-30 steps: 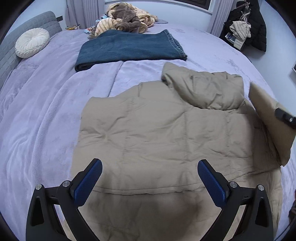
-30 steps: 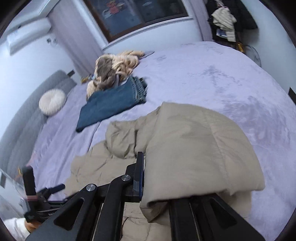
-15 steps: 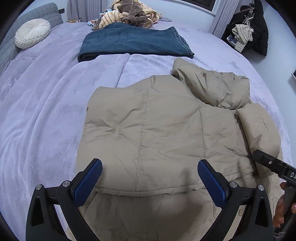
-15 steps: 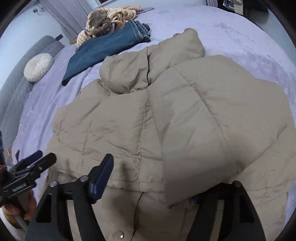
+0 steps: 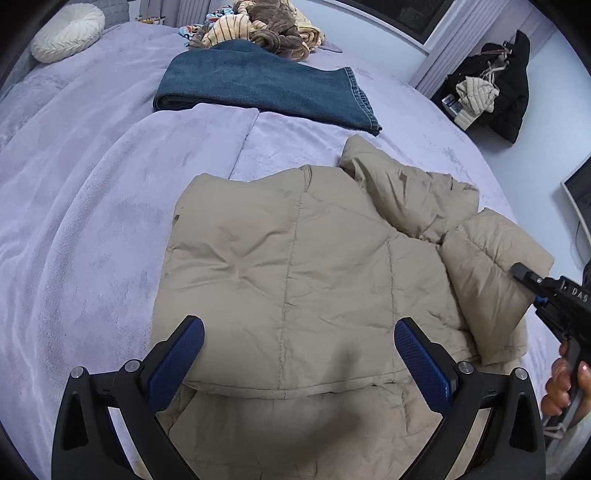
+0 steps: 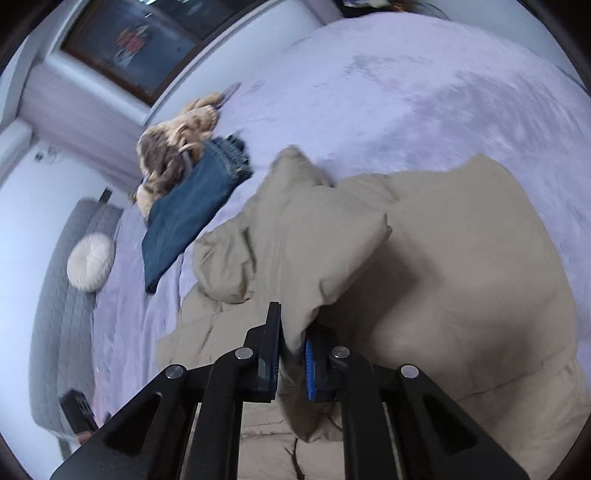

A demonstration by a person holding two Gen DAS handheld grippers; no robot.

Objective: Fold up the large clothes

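A tan puffer jacket (image 5: 295, 266) lies spread on the lilac bed, its hood (image 5: 406, 192) toward the far right. My left gripper (image 5: 299, 350) is open and empty, hovering just above the jacket's near hem. My right gripper (image 6: 291, 354) is shut on a fold of the jacket's sleeve (image 6: 325, 251) and holds it lifted over the jacket body (image 6: 461, 295). In the left wrist view the right gripper (image 5: 554, 295) shows at the right edge beside the folded-in sleeve (image 5: 487, 269).
Folded blue jeans (image 5: 266, 85) lie beyond the jacket, with a heap of striped and brown clothes (image 5: 258, 29) behind them. A round white cushion (image 5: 68, 31) sits at the far left by the grey headboard. Dark coats (image 5: 495, 85) hang at the right wall.
My right gripper went from open over the laid-down sleeve to shut on a fold of it, and has lifted it. The left gripper stayed open and moved slightly closer over the hem.
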